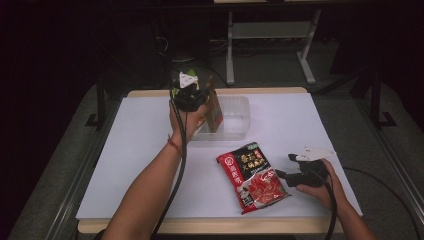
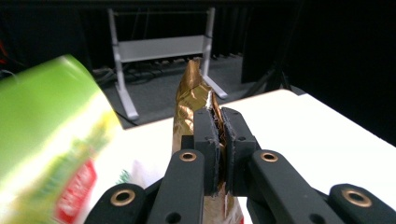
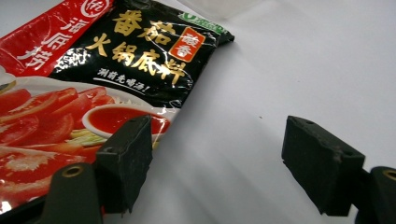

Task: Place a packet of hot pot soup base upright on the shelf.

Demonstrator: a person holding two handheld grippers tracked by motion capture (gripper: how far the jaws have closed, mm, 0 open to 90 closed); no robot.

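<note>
Clamping only the thin top edge of the gold-brown foil pouch, the left gripper is held above the near-left corner of the clear plastic tray; its jaws are pressed together on the foil. A slip is judged possible, since the grip area is small and the foil is smooth. The pouch could also catch on the tray wall and tip outside if it is lowered off-centre. A green package close to the left gripper's camera is blurred; its label cannot be read.

The right gripper rests on the white table with its jaws apart and empty, just beside the red-and-black sachet. Large Chinese characters are printed on the sachet, reading as a tomato hot-pot soup base, above a picture of tomatoes.
</note>
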